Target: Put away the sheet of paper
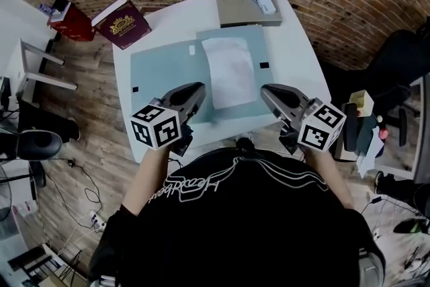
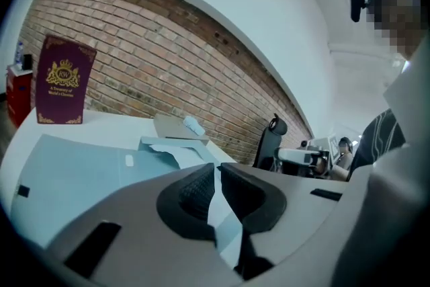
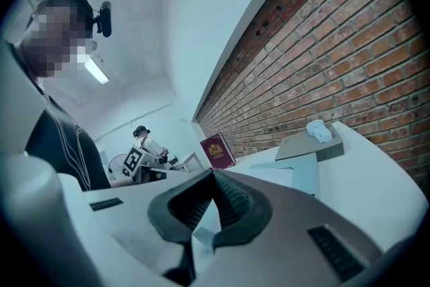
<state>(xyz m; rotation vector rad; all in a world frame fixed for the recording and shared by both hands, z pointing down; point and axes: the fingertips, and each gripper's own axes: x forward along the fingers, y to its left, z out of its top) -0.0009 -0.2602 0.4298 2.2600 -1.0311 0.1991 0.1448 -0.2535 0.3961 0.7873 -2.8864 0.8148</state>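
Note:
A white sheet of paper [image 1: 230, 70] lies on the right half of an open pale blue folder [image 1: 164, 64] spread flat on the white table [image 1: 295, 57]. My left gripper [image 1: 199, 87] hovers over the folder's near edge, just left of the sheet. In the left gripper view its jaws [image 2: 216, 168] meet at the tips and I see nothing pinched between them. My right gripper [image 1: 263, 89] sits at the folder's near right corner, beside the sheet. Its jaws [image 3: 213, 175] are also shut with nothing in them.
A grey flat box [image 1: 247, 7] with a small white device [image 1: 263, 0] on top lies at the table's far edge. A maroon book [image 1: 124, 22] stands at the far left corner. A dark office chair [image 1: 403, 77] stands to the right of the table.

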